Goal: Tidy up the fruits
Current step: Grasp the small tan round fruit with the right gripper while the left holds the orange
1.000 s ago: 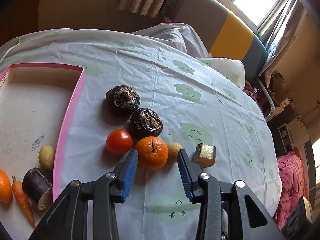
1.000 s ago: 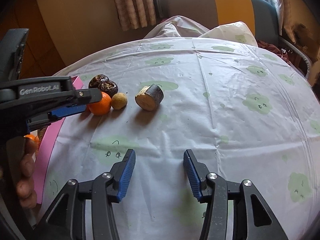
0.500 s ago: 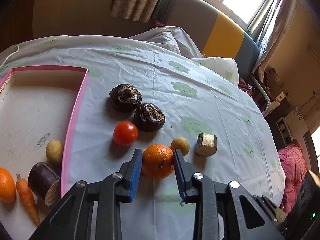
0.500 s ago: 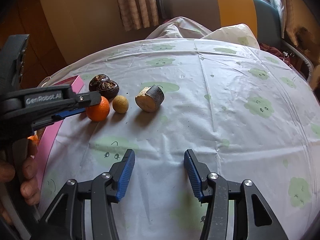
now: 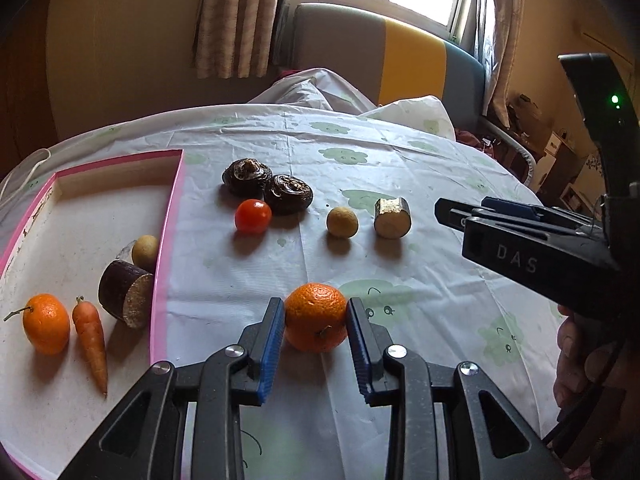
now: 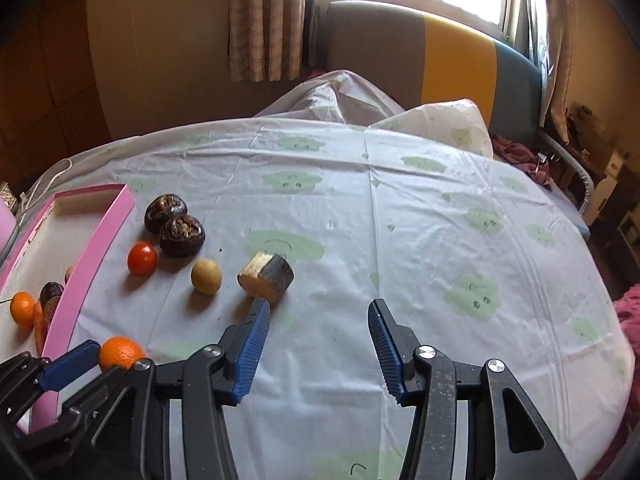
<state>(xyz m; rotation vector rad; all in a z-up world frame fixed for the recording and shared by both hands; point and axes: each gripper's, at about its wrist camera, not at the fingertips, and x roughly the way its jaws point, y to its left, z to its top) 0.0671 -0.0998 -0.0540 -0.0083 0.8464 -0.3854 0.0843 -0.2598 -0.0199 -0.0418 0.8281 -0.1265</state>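
The left tongs [image 5: 316, 320] are clamped on an orange [image 5: 316, 317], both blue pads pressed to its sides, near the front of the bench [image 5: 420, 168] just right of the pink tray [image 5: 168, 216]. Whether the fruit touches the cloth cannot be told. The right tongs [image 6: 318, 338] hang over bare cloth with their fingers spread wide, the left fingertip close to a cut cane piece [image 6: 266, 277].

The left wrist view alone shows the tray's contents plainly: a second orange [image 5: 46, 323], a carrot [image 5: 92, 344], a dark cane piece [image 5: 126, 294] and a small yellow-brown fruit [image 5: 145, 249]. It also shows the right tool from the side, lettered "DAS", with a green light on its body.

Farther back on the cloth lie a round yellow fruit [image 6: 206, 276], a tomato [image 6: 141, 258] and two dark water chestnuts [image 6: 176, 222], touching each other.
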